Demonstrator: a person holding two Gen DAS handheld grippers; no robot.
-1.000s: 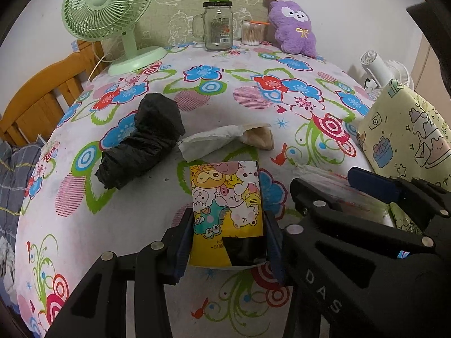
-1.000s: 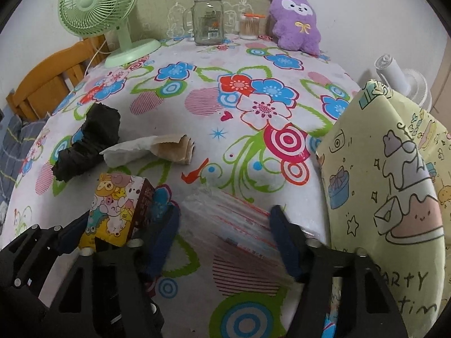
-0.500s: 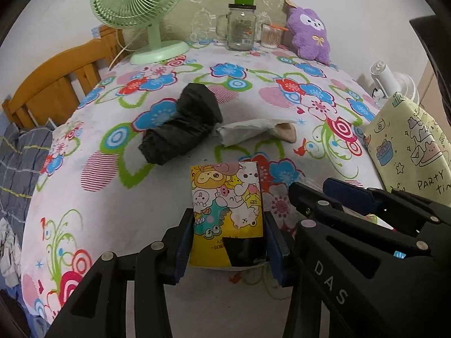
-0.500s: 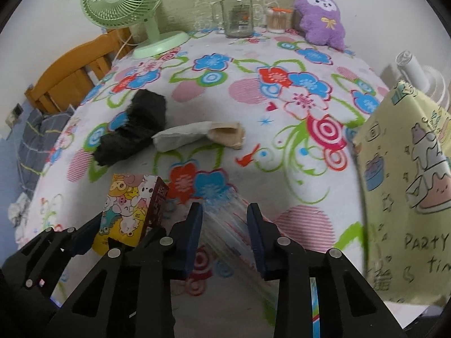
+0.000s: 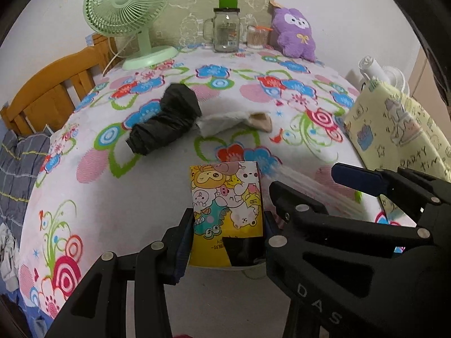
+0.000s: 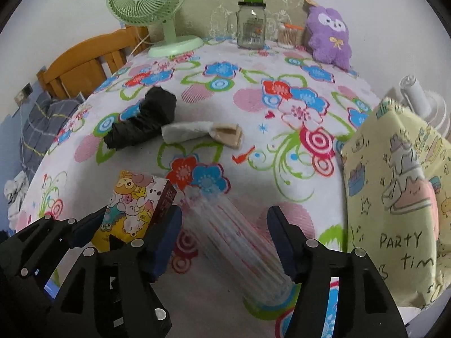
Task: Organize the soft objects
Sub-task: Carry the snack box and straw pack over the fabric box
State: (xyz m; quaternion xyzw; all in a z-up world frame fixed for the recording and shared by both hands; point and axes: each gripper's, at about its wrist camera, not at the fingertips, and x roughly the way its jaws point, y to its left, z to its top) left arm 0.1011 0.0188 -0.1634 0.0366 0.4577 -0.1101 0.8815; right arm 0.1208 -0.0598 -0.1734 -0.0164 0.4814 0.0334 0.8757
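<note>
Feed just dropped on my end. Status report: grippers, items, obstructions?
Left gripper shut on cartoon packet. Right gripper jaws just opened, clear striped bundle loose between them. Black bundle and white roll ahead, yellow bag right.

Yellow bag (image 6: 394, 186) — "PARTY tim" (cut off); gripper (image 5: 228, 225) — "DAS".

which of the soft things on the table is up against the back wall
The purple plush toy, standing at the far edge beside the glass jar. The black bundle and the white sock lie mid-table, well forward of it.
</note>
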